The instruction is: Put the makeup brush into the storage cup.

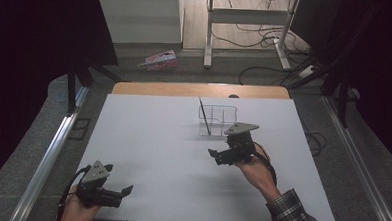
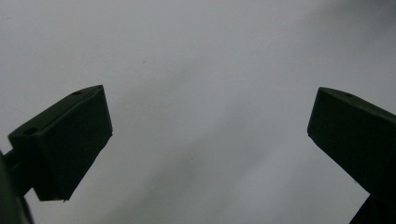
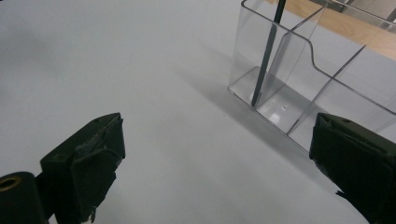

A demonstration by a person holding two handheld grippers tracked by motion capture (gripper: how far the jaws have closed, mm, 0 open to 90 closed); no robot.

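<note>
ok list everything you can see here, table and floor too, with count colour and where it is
clear organiser: 1, transparent, divided into compartments, on the far middle of the table
thin rod: 1, dark, standing tilted in the organiser's left compartment
table: 1, white top, with a wooden strip along its far edge
carton: 1, pink and white, lying on the floor beyond the table
desk frame: 1, white, on the floor at the back
cables: several, dark, on the floor at the back right
left gripper: 1, black, jaws open, over the table's near left corner
right gripper: 1, black, jaws open, just in front of the organiser
plaid sleeve: 1, dark check, bottom right
</note>
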